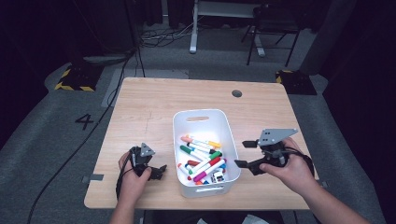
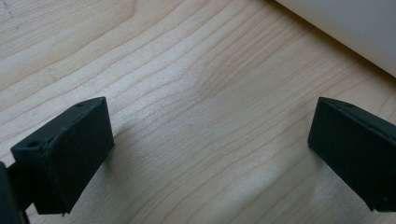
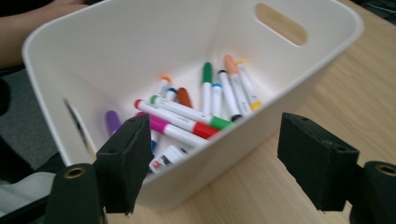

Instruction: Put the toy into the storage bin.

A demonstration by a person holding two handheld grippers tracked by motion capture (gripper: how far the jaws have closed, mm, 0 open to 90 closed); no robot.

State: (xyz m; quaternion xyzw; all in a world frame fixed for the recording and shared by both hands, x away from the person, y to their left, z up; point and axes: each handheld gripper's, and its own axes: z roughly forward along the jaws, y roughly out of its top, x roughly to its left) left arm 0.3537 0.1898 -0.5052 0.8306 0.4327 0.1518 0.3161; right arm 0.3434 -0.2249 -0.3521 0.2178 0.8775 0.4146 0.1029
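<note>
Pale wooden table (image 1: 149,107) carries a white bin (image 1: 184,126) of markers (image 1: 203,158) at its middle, flanked by the left gripper (image 1: 159,170) and right gripper (image 1: 245,154), both with jaws apart, empty.

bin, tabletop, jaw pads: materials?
Bin: looks like moulded white plastic, smooth satin walls, rounded rim, cut-out handle. Tabletop: pale wood grain, matte; possibly laminate. Right gripper pads: matte black, likely printed plastic, with screw holes.

Bin (image 2: 355,32) cut off by frame edge; marker (image 3: 112,121) half hidden behind jaw.
</note>
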